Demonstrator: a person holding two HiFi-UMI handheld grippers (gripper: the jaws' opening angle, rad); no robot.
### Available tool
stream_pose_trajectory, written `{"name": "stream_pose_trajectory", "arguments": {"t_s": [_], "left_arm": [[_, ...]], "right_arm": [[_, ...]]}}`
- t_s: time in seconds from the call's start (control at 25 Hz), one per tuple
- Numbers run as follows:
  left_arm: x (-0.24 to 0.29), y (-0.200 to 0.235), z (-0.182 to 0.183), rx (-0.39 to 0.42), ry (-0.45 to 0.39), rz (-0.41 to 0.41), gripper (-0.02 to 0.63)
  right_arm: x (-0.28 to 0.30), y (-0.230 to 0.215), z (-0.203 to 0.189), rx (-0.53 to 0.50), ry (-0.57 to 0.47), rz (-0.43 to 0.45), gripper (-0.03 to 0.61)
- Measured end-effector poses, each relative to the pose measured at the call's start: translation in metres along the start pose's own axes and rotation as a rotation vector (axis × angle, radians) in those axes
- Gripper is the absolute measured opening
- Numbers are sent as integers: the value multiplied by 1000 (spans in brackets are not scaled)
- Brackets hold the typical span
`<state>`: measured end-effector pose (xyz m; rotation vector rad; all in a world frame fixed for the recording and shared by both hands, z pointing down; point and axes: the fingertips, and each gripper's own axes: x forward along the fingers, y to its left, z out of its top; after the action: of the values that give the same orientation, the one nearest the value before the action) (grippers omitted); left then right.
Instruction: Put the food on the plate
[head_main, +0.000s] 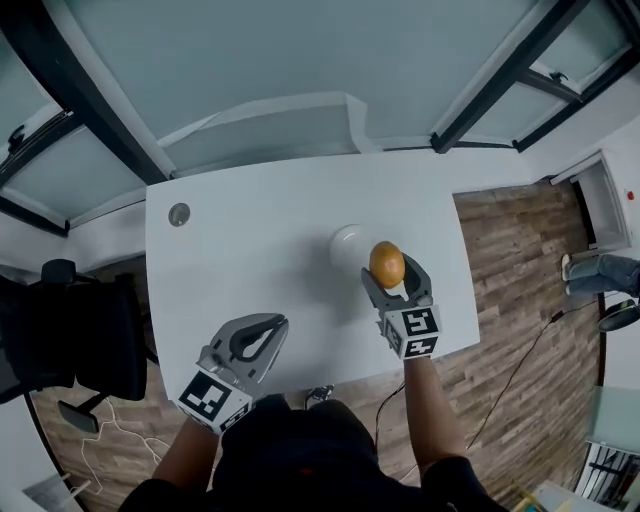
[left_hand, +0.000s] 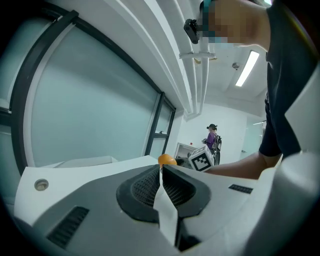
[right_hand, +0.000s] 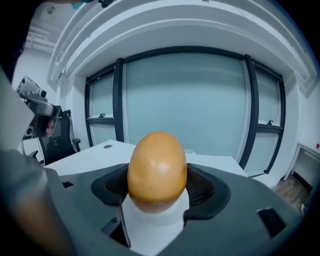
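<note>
An orange-brown, egg-shaped piece of food sits between the jaws of my right gripper, which is shut on it. It hangs over the near right edge of the white plate on the white table. In the right gripper view the food fills the centre, clamped at its lower half. My left gripper hovers at the table's front edge, jaws closed together with nothing between them. From the left gripper view the food shows beyond the shut jaws.
A round grey grommet sits in the table's far left corner. A black office chair stands left of the table. Glass partitions with dark frames run behind it. A person stands far off in the room.
</note>
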<state>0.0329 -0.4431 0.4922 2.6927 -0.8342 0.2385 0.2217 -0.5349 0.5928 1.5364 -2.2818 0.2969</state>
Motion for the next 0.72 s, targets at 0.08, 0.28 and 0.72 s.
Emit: {"name": "stream_pose_trajectory", "arguments": {"t_s": [0.08, 0.28, 0.72], "left_arm": [[-5, 11, -7, -12, 10, 12, 34], [-18, 28, -25, -43, 34, 45, 35], [-33, 37, -37, -86, 40, 78, 35]], "right_arm": [[30, -3, -21, 2, 57, 1, 336], [77, -5, -63, -9, 169, 9, 336], [98, 5, -90, -37, 298, 28, 337]]}}
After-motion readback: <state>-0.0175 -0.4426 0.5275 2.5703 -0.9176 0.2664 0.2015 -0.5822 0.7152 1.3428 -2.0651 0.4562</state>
